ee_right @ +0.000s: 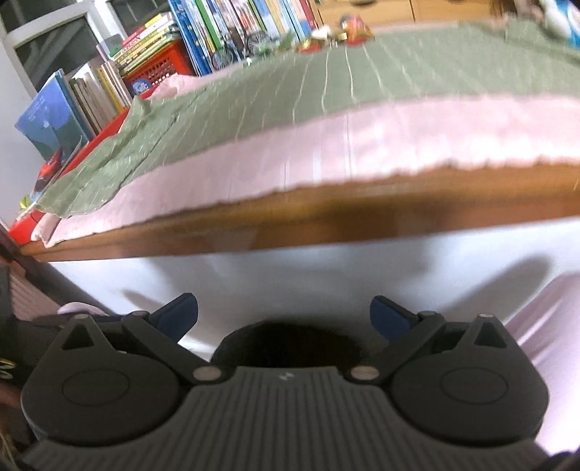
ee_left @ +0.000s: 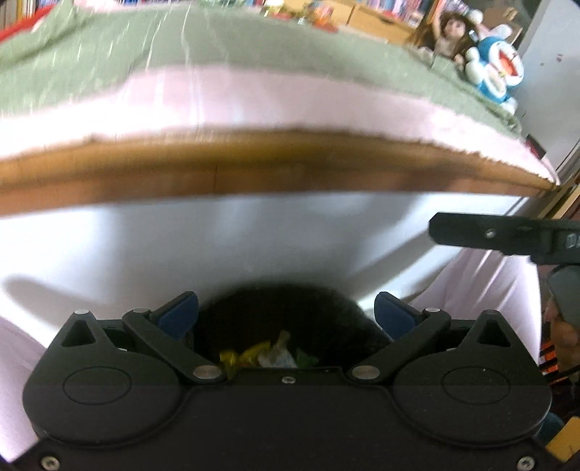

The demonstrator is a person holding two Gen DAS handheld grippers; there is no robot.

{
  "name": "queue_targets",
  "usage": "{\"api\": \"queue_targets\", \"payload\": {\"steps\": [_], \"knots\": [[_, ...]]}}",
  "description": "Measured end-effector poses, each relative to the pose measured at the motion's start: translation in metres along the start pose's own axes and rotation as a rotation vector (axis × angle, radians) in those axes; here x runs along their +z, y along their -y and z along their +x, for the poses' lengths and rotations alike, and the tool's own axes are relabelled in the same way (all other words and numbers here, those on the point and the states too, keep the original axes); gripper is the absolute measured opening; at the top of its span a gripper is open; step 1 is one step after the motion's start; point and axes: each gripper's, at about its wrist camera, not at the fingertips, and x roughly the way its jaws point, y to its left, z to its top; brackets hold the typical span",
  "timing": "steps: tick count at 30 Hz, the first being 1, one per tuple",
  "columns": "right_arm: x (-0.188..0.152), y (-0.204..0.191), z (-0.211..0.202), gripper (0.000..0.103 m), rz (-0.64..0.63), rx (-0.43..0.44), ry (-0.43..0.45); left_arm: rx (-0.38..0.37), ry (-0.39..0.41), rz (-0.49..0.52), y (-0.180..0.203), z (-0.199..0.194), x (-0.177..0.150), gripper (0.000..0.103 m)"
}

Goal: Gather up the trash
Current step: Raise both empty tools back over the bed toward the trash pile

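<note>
A dark round bin opening (ee_left: 290, 319) sits low in the left wrist view, and inside it lie several crumpled wrappers (ee_left: 268, 353), yellow, white and green. My left gripper (ee_left: 286, 308) hangs over it, open, with nothing between its blue pads. A black finger (ee_left: 489, 235) of the right gripper reaches in from the right edge. In the right wrist view my right gripper (ee_right: 284, 311) stands wide open and empty above the same dark opening (ee_right: 290, 340); its contents are hidden here.
Ahead runs a bed's wooden edge (ee_left: 253, 174) with a pink sheet (ee_right: 326, 145) and a green blanket (ee_right: 326, 72). A doll (ee_left: 446, 32) and a blue plush toy (ee_left: 500, 69) sit at its far right corner. Books (ee_right: 108, 79) stand to its left.
</note>
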Motion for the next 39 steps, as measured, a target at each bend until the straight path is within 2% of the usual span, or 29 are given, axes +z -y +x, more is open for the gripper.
{"api": "queue_targets", "payload": {"steps": [7, 13, 16, 21, 27, 34, 37, 39], "knots": [[0.021, -0.007, -0.012, 0.103, -0.034, 0.0, 0.039, -0.041, 0.07, 0.013, 0.007, -0.029, 0.026, 0.103], [0.06, -0.023, -0.037, 0.103, -0.158, -0.055, 0.166, -0.079, 0.188, 0.031, 0.007, -0.063, 0.069, 0.103], [0.084, -0.026, -0.048, 0.103, -0.21, -0.075, 0.253, -0.049, 0.283, 0.072, 0.009, -0.079, 0.098, 0.103], [0.123, -0.02, -0.049, 0.103, -0.184, -0.038, 0.337, -0.007, 0.391, 0.083, 0.008, -0.089, 0.14, 0.103], [0.157, -0.01, -0.037, 0.103, -0.185, 0.0, 0.382, -0.037, 0.443, 0.026, -0.011, -0.077, 0.19, 0.103], [0.204, -0.002, -0.017, 0.103, -0.266, -0.049, 0.47, 0.006, 0.495, 0.166, -0.009, -0.049, 0.253, 0.103], [0.224, 0.01, -0.004, 0.103, -0.235, -0.071, 0.519, 0.001, 0.478, 0.193, -0.014, -0.024, 0.291, 0.103], [0.243, 0.019, 0.014, 0.103, -0.194, -0.115, 0.518, 0.002, 0.467, 0.199, -0.019, -0.003, 0.316, 0.103]]}}
